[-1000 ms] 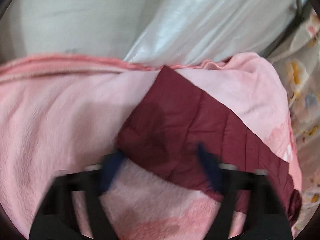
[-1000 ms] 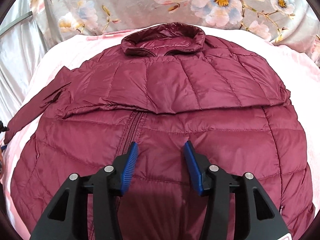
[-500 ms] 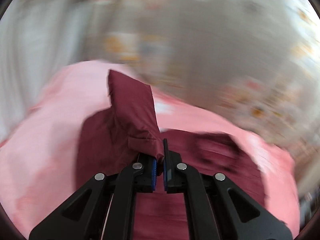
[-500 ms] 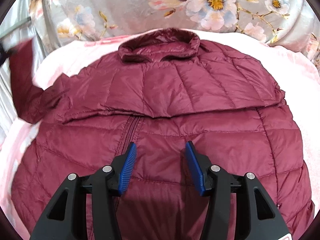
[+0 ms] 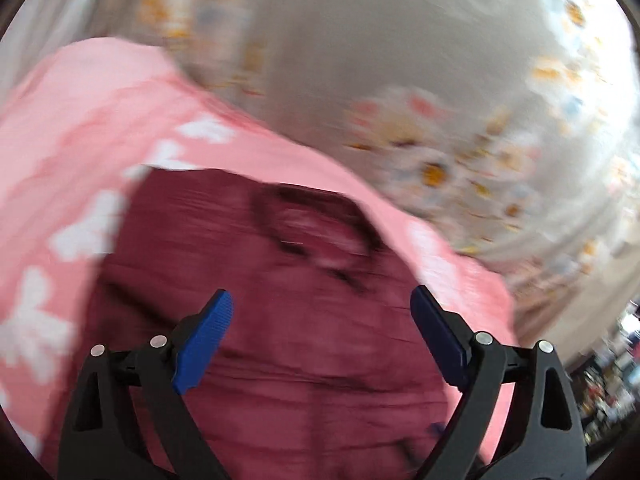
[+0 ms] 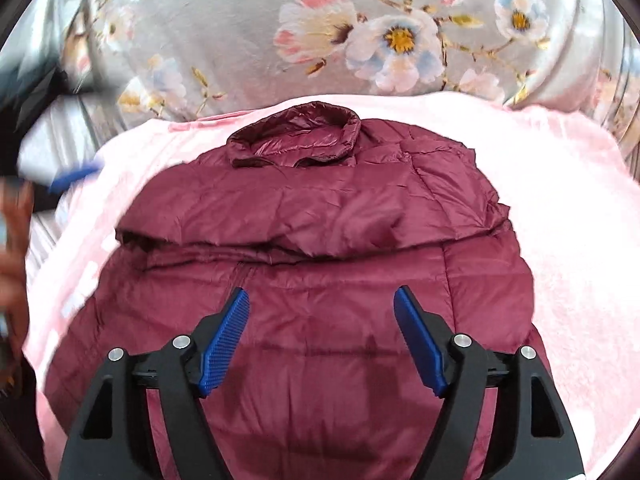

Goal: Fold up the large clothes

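Quilted maroon jacket (image 6: 320, 280), fleecy blanket (image 6: 560, 200)

Maroon quilted puffer jacket (image 6: 320, 264), spread flat directly ahead of and beneath the right gripper (image 6: 322, 312), collar (image 6: 294, 136) at the far end, standing up and rumpled. Both sleeves folded in across the chest, forming a ridge just past the fingertips. Blurred under the left gripper (image 5: 322, 316).

Bed covered by fluffy pink blanket (image 6: 560, 216), white pattern along its left side. Dark red puffer jacket (image 6: 320, 280) lies flat on blanket, collar (image 6: 294, 136) at far end, sleeves folded across chest. Grey floral bedding (image 6: 360, 40) bunched behind blanket.
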`<state>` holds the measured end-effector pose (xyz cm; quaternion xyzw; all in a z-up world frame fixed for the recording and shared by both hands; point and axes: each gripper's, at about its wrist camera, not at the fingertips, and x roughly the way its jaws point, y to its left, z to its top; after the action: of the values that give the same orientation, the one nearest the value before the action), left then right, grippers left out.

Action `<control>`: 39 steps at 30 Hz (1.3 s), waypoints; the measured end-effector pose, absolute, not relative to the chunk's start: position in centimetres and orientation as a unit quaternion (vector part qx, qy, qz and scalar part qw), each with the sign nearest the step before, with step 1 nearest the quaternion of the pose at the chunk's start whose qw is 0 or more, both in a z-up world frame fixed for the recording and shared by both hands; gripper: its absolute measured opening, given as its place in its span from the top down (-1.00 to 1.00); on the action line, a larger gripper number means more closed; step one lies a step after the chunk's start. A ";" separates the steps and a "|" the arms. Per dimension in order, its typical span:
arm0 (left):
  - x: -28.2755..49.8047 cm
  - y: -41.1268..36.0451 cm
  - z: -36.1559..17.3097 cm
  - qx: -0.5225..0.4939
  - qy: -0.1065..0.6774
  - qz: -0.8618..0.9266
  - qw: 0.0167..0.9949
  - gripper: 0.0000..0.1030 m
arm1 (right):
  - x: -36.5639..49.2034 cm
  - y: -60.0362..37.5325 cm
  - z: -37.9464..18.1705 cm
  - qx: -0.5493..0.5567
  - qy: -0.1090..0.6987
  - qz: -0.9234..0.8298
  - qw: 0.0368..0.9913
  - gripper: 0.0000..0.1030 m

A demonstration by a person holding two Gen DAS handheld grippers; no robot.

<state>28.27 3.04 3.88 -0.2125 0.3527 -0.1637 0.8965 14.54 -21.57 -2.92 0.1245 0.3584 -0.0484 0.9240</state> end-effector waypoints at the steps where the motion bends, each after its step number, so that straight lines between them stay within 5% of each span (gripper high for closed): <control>1: 28.4 4.7 3.0 -0.208 0.360 -0.135 0.899 -0.70 | 15.4 -22.2 -2.8 0.136 0.362 -0.052 0.921 -0.42; 9: 29.7 13.6 -3.1 -0.273 0.428 -0.045 0.861 -0.61 | 20.9 -26.8 -4.8 0.188 0.392 -0.116 0.893 -0.38; 10: 29.9 14.4 -3.7 -0.291 0.435 -0.048 0.851 -0.60 | 21.4 -27.1 -5.2 0.191 0.399 -0.117 0.889 -0.13; 11: 30.2 15.1 -4.5 -0.316 0.442 -0.053 0.838 -0.57 | 22.0 -27.2 -5.7 0.190 0.409 -0.110 0.886 0.41; 13: 30.8 15.8 -5.6 -0.358 0.451 -0.069 0.815 -0.54 | 23.0 -27.1 -6.3 0.184 0.430 -0.096 0.879 0.86; 14: 31.5 16.1 -6.1 -0.384 0.455 -0.077 0.800 -0.52 | 23.2 -27.2 -6.0 0.185 0.427 -0.092 0.881 0.90; 22: 35.2 16.0 -7.8 -0.441 0.458 -0.076 0.768 -0.35 | 22.7 -29.1 0.7 0.156 0.343 -0.104 0.920 0.93; 25: 36.6 14.9 -8.5 -0.417 0.476 -0.066 0.771 -0.07 | 22.9 -29.6 0.3 0.127 0.350 -0.125 0.920 0.93; 27: 37.0 14.6 -8.8 -0.390 0.480 -0.045 0.784 0.42 | 22.9 -30.3 -0.4 0.125 0.356 -0.133 0.917 0.93; 30: 37.1 14.7 -9.5 -0.370 0.483 -0.023 0.793 0.75 | 22.7 -31.5 -2.2 0.136 0.370 -0.141 0.908 0.93; 39: 35.0 14.5 -8.2 -0.348 0.449 -0.030 0.822 0.85 | 21.4 -33.2 -6.4 0.163 0.387 -0.164 0.893 0.94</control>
<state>35.02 14.51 -8.22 -0.3484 0.4486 -0.0305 0.8225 21.45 -33.20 -6.44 0.1632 0.3868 -0.1642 0.8926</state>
